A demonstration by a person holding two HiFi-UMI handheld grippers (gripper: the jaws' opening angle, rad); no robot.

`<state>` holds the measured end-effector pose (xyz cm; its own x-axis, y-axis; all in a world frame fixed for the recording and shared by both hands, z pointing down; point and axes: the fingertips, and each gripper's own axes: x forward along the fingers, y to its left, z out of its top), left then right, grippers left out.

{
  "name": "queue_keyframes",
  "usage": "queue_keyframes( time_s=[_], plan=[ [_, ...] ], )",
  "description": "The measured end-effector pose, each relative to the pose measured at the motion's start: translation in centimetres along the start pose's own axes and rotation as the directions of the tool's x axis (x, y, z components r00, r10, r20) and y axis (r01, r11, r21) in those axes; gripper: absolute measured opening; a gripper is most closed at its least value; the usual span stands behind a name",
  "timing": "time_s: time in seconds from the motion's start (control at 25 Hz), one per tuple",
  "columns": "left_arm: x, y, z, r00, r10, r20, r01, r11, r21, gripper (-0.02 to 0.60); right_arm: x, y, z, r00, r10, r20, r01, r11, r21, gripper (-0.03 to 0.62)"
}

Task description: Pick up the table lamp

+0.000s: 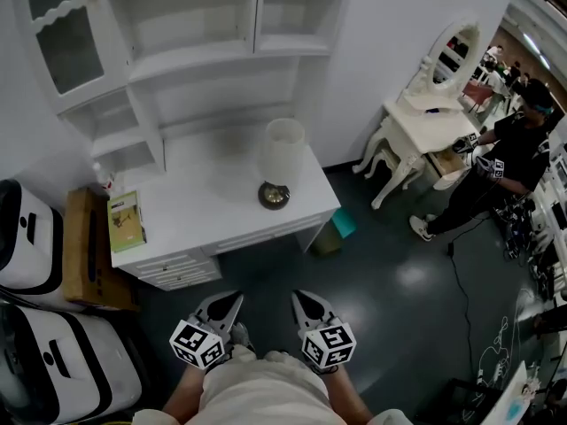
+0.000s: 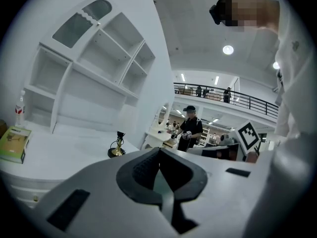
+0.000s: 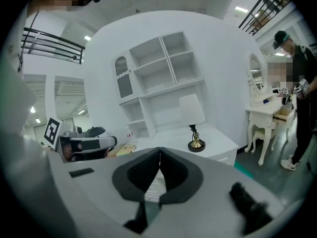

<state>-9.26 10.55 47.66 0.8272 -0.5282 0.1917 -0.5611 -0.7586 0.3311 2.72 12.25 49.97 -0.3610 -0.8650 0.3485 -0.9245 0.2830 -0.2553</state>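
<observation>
Table lamp (image 1: 282, 159) stands upright, long axis vertical, near the right end of the white bench (image 1: 204, 204), well apart from both grippers and on their far side. Right gripper (image 1: 307, 306) looks slightly nearer than left gripper (image 1: 223, 308). Both have jaws pressed together, empty.

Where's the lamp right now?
In the head view, the lamp stands near the right end of the white desk, in front of the shelves, with the green book far off at the desk's left end.
</observation>
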Motion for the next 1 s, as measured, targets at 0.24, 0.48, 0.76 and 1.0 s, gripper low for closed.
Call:
queue_keyframes(
  time_s=[0.24,0.48,0.76,1.0],
  plan=[
    [-0.1,4.0,1.0,1.000,-0.025,-0.009,0.025,1.000,-0.010,0.009,4.2,1.4,1.2,1.000,0.004,0.003,-0.004,1.000,-0.003,0.012],
    [-0.1,7.1,0.7,0.998,-0.053,-0.039,0.053,0.998,-0.021,0.009,7.0,2.3,1.4,0.999,-0.048,0.011,0.048,0.998,0.032,0.012],
    [1.9,8.9,0.3,0.997,-0.058,-0.060,0.055,0.997,-0.050,0.009,8.4,1.3,1.8,0.998,-0.065,0.005,0.065,0.997,0.028,0.012],
    [4.4,10.5,1.4,0.998,-0.029,-0.050,0.027,0.999,-0.042,0.009,10.3,-2.0,2.9,0.997,-0.076,0.034,0.075,0.996,0.046,0.012]
  ],
)
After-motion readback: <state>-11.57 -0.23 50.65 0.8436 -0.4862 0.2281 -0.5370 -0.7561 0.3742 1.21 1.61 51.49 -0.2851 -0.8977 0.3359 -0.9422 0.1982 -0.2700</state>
